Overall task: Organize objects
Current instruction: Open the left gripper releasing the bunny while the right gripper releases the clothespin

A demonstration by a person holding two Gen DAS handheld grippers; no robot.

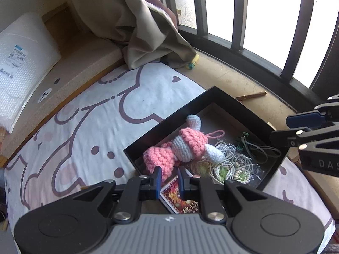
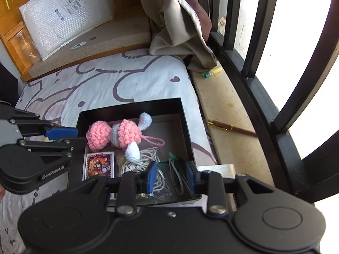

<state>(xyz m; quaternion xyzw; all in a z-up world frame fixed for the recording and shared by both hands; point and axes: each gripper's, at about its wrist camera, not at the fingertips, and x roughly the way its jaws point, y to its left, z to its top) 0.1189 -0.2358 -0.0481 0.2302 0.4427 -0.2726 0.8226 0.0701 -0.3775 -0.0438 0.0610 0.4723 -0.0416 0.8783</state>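
Window: dark vertical bars (image 2: pixel 256 31) with bright daylight behind.
Sill: beige stone ledge (image 2: pixel 233 131) along the bars, sunlit.
Curtain: beige drape (image 1: pixel 146 23) with dark lining, bunched onto the ledge corner.
Bed: white sheet (image 1: pixel 101 114) with purple cartoon outlines, beside the ledge.
Bench: tan cushion (image 2: pixel 118 33) past the sheet.
Cabinet: orange wood (image 2: pixel 12 27) at the far left.

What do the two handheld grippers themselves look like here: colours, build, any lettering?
Both are matte black scissor-linkage grippers with silver pivot rivets and blue finger pads. The left gripper has a ribbed grey centre plate; its side reads "GenRobot.AI" in the right wrist view. The right gripper has a plain black body.
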